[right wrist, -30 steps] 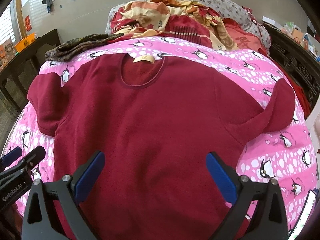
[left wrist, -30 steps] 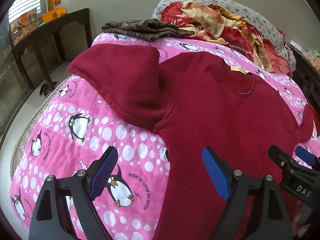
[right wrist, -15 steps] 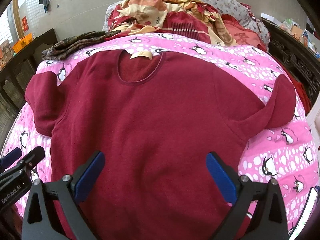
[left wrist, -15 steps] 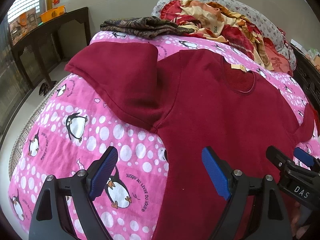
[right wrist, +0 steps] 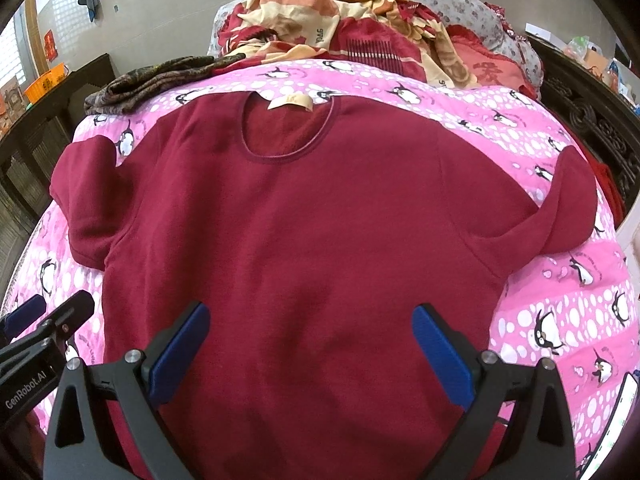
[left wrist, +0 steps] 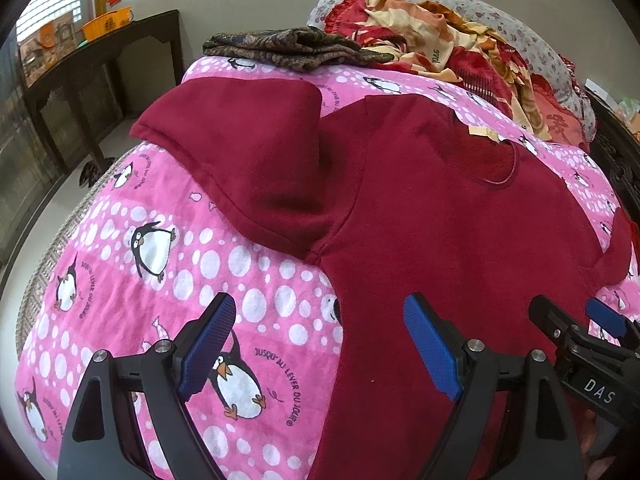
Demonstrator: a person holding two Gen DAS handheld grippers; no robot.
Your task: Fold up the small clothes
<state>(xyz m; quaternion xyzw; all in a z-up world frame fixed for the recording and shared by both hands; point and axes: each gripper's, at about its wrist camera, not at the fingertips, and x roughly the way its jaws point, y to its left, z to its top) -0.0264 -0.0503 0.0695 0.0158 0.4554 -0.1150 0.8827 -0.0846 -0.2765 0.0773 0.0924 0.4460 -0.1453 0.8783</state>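
A dark red short-sleeved shirt (right wrist: 312, 216) lies spread flat, neck away from me, on a pink penguin-print blanket (right wrist: 568, 320). It also shows in the left wrist view (left wrist: 440, 220), its left sleeve (left wrist: 248, 152) spread out. My left gripper (left wrist: 320, 344) is open and empty, above the shirt's lower left side edge. My right gripper (right wrist: 312, 352) is open and empty, above the lower middle of the shirt. The right gripper also shows in the left wrist view (left wrist: 580, 328), and the left gripper shows in the right wrist view (right wrist: 44, 316).
A folded dark patterned cloth (left wrist: 288, 48) lies at the blanket's far left. A heap of red and cream bedding (right wrist: 360, 36) lies at the head of the bed. A dark wooden table (left wrist: 92, 64) stands left of the bed. A dark carved frame (right wrist: 592, 112) runs along the right.
Both grippers have moved slightly forward over the shirt, staying open. The shirt has not moved.
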